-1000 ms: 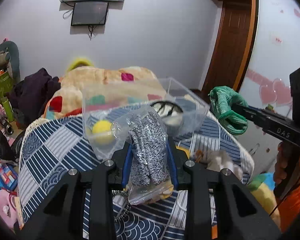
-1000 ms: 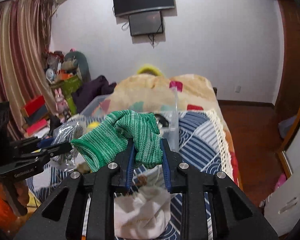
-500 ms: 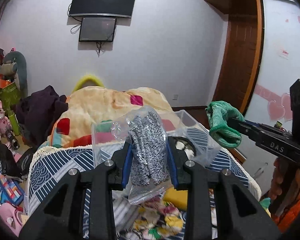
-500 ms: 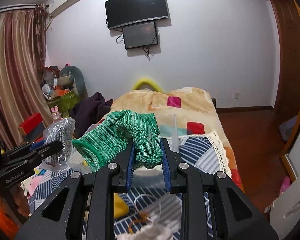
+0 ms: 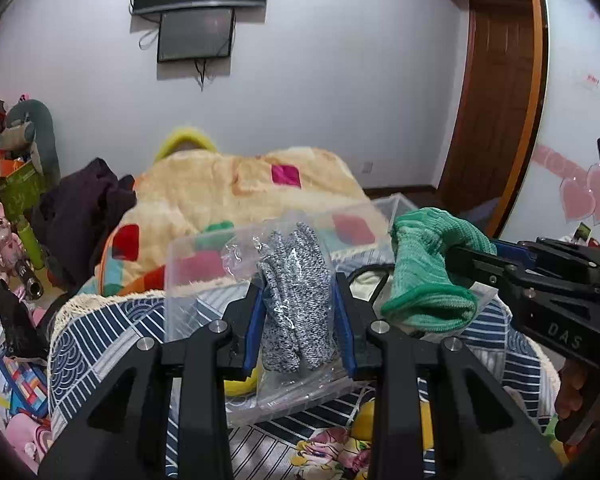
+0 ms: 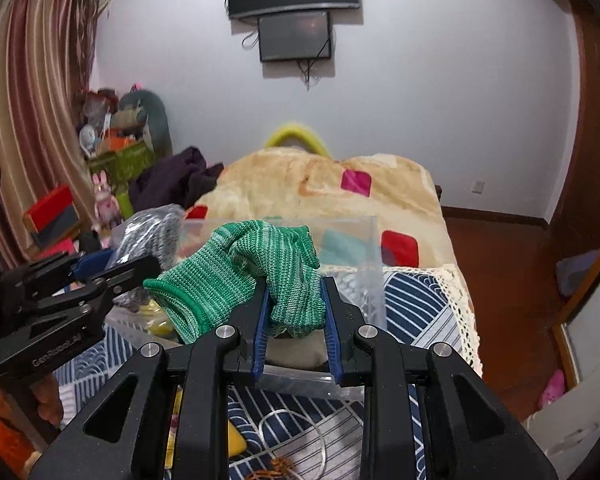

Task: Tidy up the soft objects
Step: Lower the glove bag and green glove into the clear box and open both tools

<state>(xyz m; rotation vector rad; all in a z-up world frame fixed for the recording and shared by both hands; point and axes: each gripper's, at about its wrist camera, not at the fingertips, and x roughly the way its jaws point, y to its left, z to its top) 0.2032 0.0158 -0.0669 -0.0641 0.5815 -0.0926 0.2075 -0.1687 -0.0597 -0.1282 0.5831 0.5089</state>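
Against the frames of a second ago, both grippers have come back down and in toward the clear plastic bin (image 5: 204,264) after a brief rise in which the view lifted to the wall — the two loads now hang close together at the bin's near side, which I judge to mean the drop into the bin is the step in hand and not yet done. The left gripper (image 5: 300,320) is closed to a narrow gap on the bagged grey gloves (image 5: 296,304), a speckled knit pair inside a crinkled clear bag that trails below the jaws. The right gripper (image 6: 296,320) is likewise clamped on the green glove (image 6: 256,268), pinching it at the fingers so the cuff flops out to the left; in the left wrist view the same glove (image 5: 428,276) sits just right of the bagged pair, near but apart. The bin stands on the blue patterned bedspread (image 6: 420,300) with the patchwork blanket (image 5: 228,188) heaped at the far side. Inside the bin something pale and something yellow show through the wall; I cannot tell what they are. Obstructions: the bin's near wall lies between both loads and the interior, and the two grippers crowd one another — releasing one at a time looks the safer course. A loop of white cord (image 6: 292,436) and a yellow item (image 6: 236,444) lie on the bedspread below.
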